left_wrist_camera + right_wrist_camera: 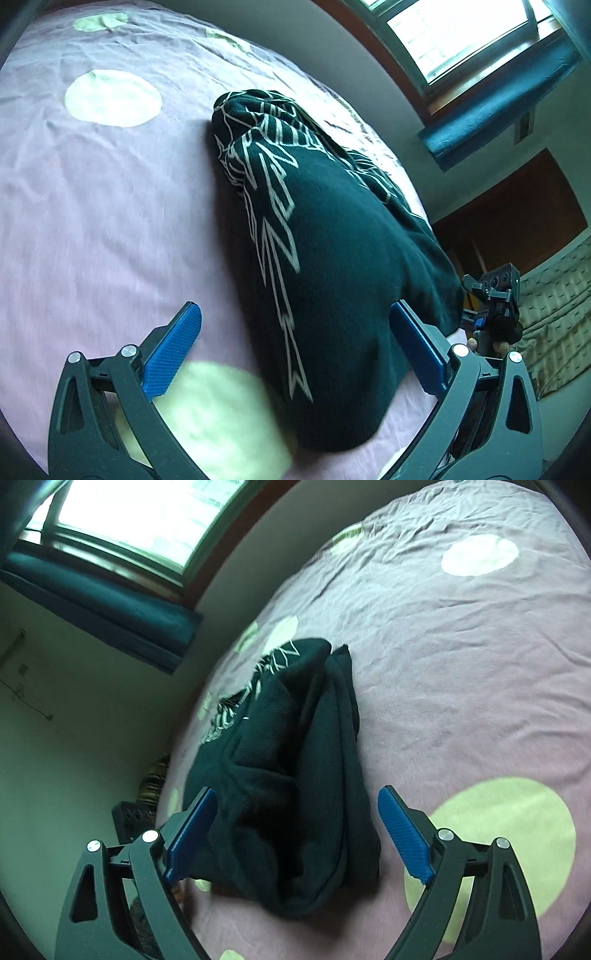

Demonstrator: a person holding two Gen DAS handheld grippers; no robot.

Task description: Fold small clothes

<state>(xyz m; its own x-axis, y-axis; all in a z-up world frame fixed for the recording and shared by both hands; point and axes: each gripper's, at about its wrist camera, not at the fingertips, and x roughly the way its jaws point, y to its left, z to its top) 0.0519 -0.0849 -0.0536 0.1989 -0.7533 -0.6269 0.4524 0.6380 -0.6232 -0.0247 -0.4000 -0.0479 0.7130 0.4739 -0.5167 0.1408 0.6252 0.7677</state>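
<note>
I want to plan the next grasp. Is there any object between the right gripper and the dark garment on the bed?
Nothing visible. The right gripper is open, its fingers on either side of the dark garment, which lies on the purple bedsheet.

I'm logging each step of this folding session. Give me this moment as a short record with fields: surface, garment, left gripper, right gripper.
surface: pink bedsheet with pale green dots
garment: dark green sweater with a white line pattern, lying bunched in folds on the sheet
left gripper: open, nothing between the pads, the sweater beyond them
right gripper: open wide, nothing gripped, the sweater's near end lying beyond the fingers
</note>
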